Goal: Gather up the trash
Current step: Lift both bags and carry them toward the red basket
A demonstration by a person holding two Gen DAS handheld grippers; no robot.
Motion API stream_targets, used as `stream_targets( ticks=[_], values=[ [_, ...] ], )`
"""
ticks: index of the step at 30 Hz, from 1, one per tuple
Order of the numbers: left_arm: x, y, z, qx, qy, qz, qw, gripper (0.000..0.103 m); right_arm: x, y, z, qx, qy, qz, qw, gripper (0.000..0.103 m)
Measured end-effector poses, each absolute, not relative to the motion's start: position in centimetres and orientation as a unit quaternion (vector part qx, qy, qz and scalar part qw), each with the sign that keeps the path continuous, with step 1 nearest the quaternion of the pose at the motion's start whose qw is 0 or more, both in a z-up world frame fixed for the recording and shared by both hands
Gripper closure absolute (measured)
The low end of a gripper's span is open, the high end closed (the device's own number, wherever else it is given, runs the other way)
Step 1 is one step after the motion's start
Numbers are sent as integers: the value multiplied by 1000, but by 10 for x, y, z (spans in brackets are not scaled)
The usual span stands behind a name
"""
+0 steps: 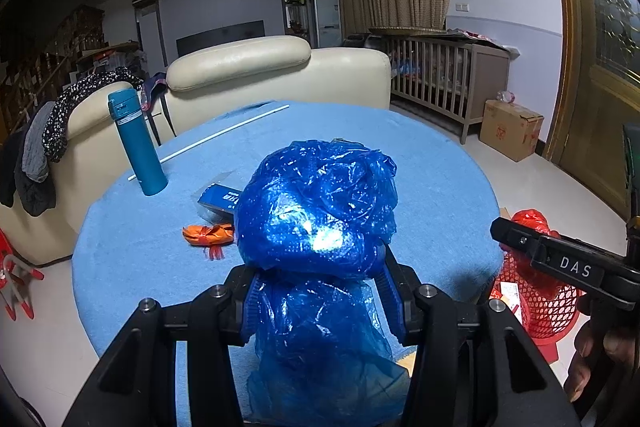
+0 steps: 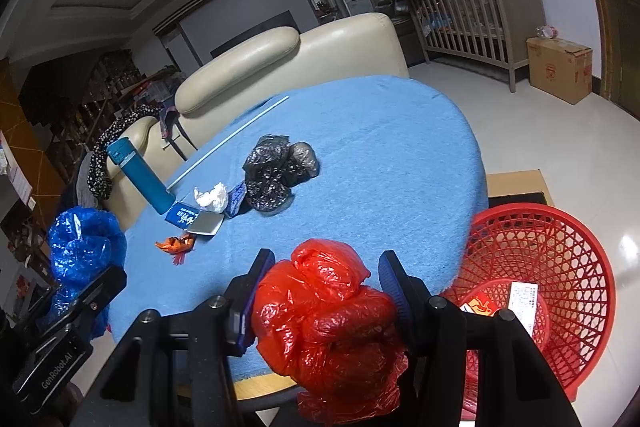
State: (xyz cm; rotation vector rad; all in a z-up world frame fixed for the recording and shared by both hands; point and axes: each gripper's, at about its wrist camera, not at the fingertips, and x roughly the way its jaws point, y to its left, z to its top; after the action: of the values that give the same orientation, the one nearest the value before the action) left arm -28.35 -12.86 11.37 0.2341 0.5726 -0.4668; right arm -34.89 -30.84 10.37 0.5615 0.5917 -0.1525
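The left gripper [image 1: 320, 291] has its fingers clamped on a crumpled blue plastic bag [image 1: 316, 211], which bulges above the finger pads and hangs down between them over the near edge of the round counter covered in blue cloth [image 1: 432, 163]. The right gripper [image 2: 324, 291] has its fingers closed around a crumpled red plastic bag [image 2: 328, 319], held above the counter's near edge, just beside the red plastic mesh basket [image 2: 560, 267] that stands on the floor to the right. Paper scraps lie in the bottom of the basket.

More litter lies on the counter: a crumpled black plastic bag [image 2: 276, 171] near the middle, a wad of white tissue [image 2: 211, 195] to its left, a small blue carton with a silver flap [image 2: 196, 221], and an orange wrapper [image 2: 176, 244] nearer the left edge. A tall teal insulated bottle [image 2: 140, 175] stands upright toward the far left, with a thin white rod [image 2: 228, 143] lying on the cloth behind it. A cream leather sofa [image 2: 288, 59] stands beyond the counter.
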Motion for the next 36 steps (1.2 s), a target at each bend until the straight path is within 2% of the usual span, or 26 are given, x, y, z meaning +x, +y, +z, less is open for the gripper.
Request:
stream_targets(
  ticks=[9,18,36],
  values=[
    [-275,-142,105,133,292,-246,915,51,-372,-343,89,296,281,-112,906,46],
    [-280,-190,100,158,294,-301,893,51,-410,-403,56,330,291,-181,880,46],
    [-286,-263,83,188,297,-386,853,51,-440,-468,-2,363,348,-252,827,46]
  ],
)
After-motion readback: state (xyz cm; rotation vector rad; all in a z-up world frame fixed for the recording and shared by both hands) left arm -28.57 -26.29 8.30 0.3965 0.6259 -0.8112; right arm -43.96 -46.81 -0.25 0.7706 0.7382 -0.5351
